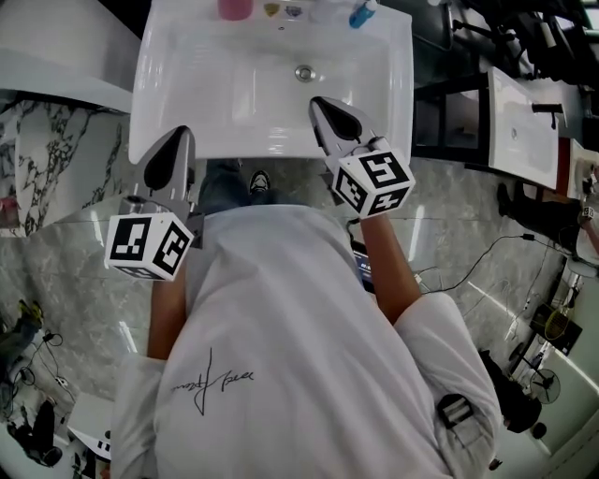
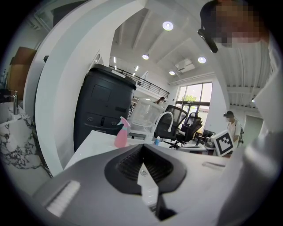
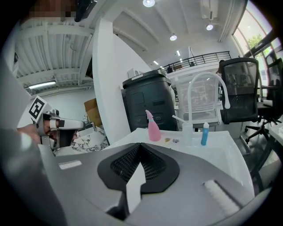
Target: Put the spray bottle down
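Spray bottle (image 1: 234, 7), pink with a trigger head, stands upright on the back ledge of the white washbasin (image 1: 234, 94), towards its left end; the head view cuts off most of it at the top edge, but both gripper views show it whole (image 3: 153, 127) and on its base. Nothing touches it. Further right along the same ledge come two small bits I cannot identify, a clear tumbler (image 3: 187, 132) at the foot of the white arched faucet (image 3: 208, 88), and a small blue bottle (image 3: 204, 133). As far as these views show, the task looks finished: the bottle is already set down, free of both tools, and what may be left is only to draw the hands away.

On the left, the left hand-held gripper (image 1: 176, 138) hovers over the front left edge of the washbasin, well apart from the bottle. Its own view shows the jaws (image 2: 142, 146) clenched together with nothing between them, the bottle far beyond their tips.

On the right, the right hand-held gripper (image 1: 323, 103) reaches a little further over the bowl, near the drain but above it. Its jaws (image 3: 140, 145) are likewise pressed together and empty, touching nothing, with the bottle standing well ahead of them.
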Demonstrator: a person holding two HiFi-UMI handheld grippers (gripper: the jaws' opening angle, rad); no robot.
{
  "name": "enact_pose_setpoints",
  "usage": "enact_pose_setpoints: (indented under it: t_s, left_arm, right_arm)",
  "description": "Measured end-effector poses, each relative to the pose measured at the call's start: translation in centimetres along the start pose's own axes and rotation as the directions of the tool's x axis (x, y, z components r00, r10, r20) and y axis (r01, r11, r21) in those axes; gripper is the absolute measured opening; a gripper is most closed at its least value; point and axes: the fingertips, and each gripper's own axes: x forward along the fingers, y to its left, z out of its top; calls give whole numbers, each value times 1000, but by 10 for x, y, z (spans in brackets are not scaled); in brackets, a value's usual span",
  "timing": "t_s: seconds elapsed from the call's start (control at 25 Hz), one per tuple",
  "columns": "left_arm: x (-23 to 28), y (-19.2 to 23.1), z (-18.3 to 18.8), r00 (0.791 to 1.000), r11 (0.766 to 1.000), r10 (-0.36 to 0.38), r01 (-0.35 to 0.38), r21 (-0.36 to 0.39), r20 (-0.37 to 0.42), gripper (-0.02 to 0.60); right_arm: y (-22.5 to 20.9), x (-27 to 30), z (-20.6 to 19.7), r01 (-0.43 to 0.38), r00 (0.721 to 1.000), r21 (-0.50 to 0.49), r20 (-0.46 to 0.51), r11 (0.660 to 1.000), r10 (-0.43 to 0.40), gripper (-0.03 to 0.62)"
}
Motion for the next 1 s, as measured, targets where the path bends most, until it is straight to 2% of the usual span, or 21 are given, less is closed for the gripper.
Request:
enact_pose_setpoints:
  t_s: [0.4,1.0]
  left_arm:
    - [-7,2,-2,1000,1000,8,-8,-5,-5,23]
    - [0,-1,-4,1000,1000,-5,5,-7,-19,23]
  right_arm:
    - [14,4,10,-97,995,23,1,995,97,-6]
    - [20,4,7,-128,992,8,-13,992,128,-6]
